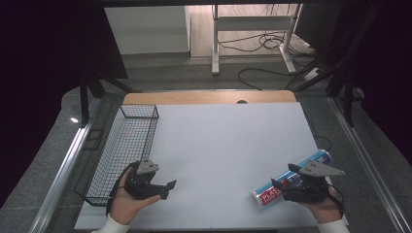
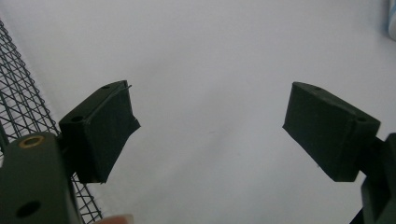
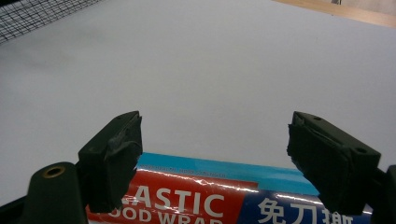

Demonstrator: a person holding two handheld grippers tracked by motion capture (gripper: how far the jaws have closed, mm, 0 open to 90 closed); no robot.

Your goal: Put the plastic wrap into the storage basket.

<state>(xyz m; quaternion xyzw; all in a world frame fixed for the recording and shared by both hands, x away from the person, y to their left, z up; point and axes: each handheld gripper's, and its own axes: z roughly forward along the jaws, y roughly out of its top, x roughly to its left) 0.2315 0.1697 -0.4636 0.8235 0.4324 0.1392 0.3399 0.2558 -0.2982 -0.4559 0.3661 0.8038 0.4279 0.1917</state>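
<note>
A roll of plastic food wrap [image 1: 286, 180] with a red, blue and white label lies slantwise on the white table top at the front right. My right gripper [image 1: 284, 175] hovers over it, open, its jaws spread to either side of the roll [image 3: 210, 196] without touching it. My left gripper [image 1: 167, 189] is at the front left beside the wire basket, open, with nothing but bare table between its jaws [image 2: 210, 130].
A black wire basket [image 1: 127, 145] stands along the table's left edge, empty; its mesh [image 2: 18, 107] is close to my left gripper. The white sheet [image 1: 228, 141] covers the table, with a wooden strip [image 1: 209, 97] at the far edge. Cables and desk legs are on the floor beyond.
</note>
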